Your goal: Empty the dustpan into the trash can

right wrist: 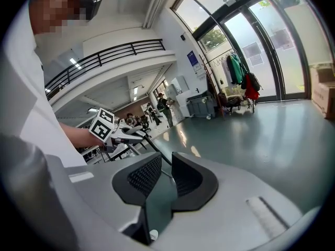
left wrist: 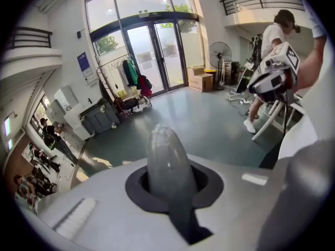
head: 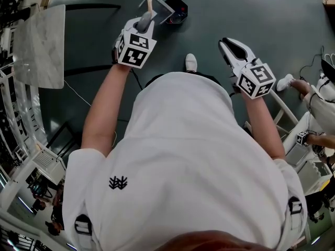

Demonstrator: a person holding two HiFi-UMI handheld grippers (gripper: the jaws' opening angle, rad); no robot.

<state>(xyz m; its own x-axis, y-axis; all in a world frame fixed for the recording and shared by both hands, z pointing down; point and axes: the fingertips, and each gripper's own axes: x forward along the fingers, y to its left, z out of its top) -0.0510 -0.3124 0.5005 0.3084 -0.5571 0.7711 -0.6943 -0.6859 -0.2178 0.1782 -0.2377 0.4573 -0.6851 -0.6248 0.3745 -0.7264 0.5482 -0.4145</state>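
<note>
Dustpan (head: 161, 7) just ahead of L gripper (head: 144, 21), handle (left wrist: 166, 161) clamped in it, R gripper (head: 234, 48) slightly open, empty.

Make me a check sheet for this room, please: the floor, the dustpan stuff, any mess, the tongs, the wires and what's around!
Surface: dark green floor, shiny.
Job's things: dustpan held out next to a small black bin; what is inside either cannot be made out.
Clutter: nothing seen.
Grippers: left tongs shut on the dustpan handle; right tongs open, nothing between them.
Cables: thin white cable on the floor at the left; dark cables at the right.
Surroundings: marble-look tabletop, glass doors, clothes rack, another person's shoe.
</note>
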